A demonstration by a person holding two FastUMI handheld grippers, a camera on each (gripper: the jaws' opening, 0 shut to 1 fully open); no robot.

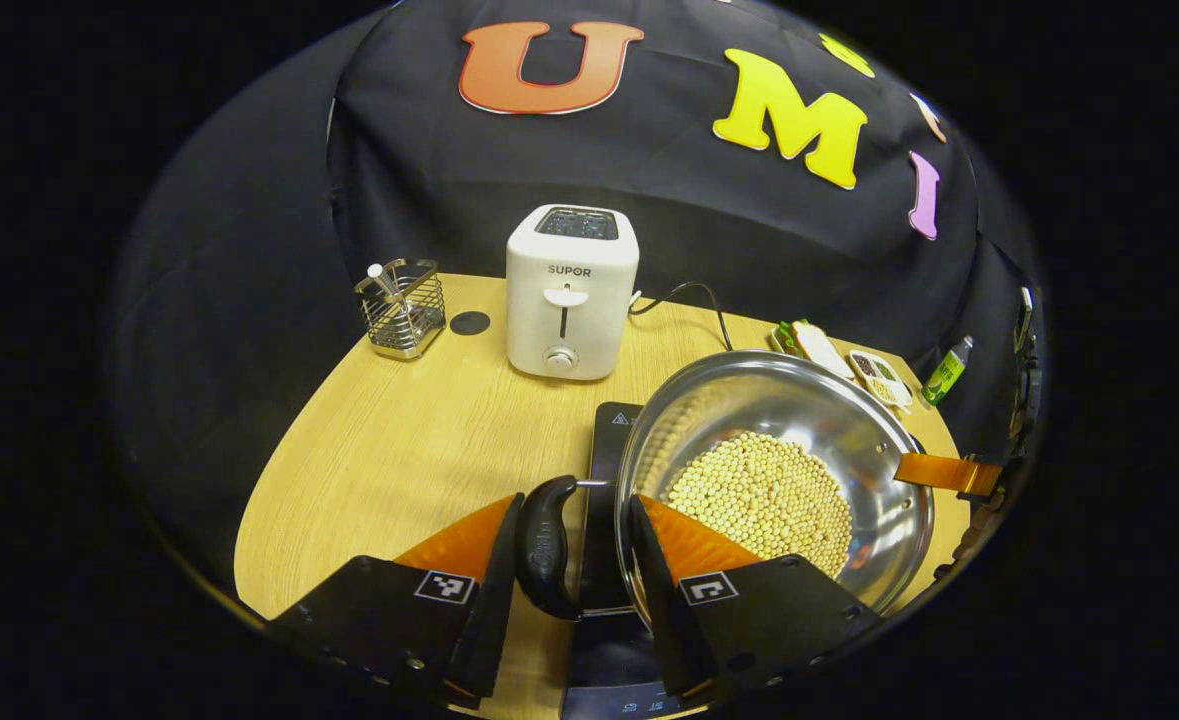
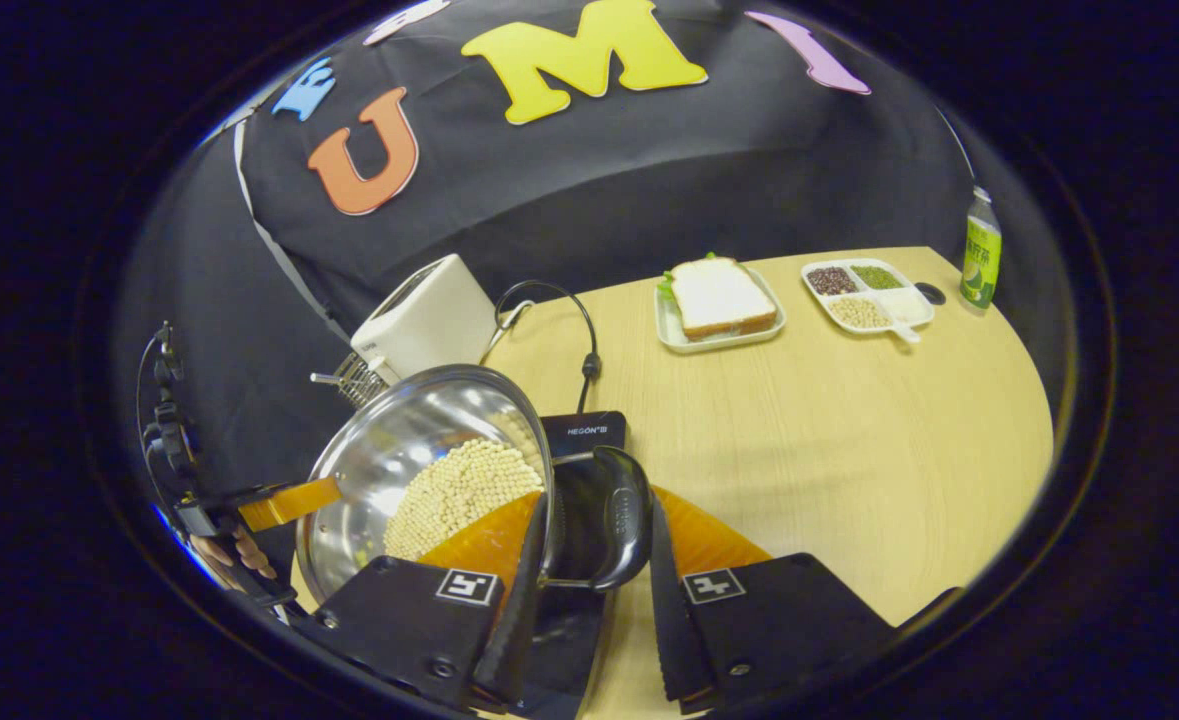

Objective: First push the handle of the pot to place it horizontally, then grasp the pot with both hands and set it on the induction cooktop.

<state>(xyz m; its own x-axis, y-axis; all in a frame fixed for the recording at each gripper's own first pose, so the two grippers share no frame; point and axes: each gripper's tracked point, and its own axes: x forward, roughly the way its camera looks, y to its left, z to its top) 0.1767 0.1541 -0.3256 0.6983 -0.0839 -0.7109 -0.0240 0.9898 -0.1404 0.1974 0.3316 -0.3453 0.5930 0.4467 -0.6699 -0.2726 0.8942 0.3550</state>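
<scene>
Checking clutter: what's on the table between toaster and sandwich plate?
Just the toaster's black power cord, looping over bare wood before the sandwich plate, in the right gripper view.

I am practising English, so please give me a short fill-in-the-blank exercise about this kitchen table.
1. The steel pot holds pale ____.
2. The white toaster stands ____ the wire basket and the pot.
3. The sandwich lies on a white ____.
4. Each tongs reaches around a black ____ of the pot.

Missing words: beans; between; tray; handle
</scene>
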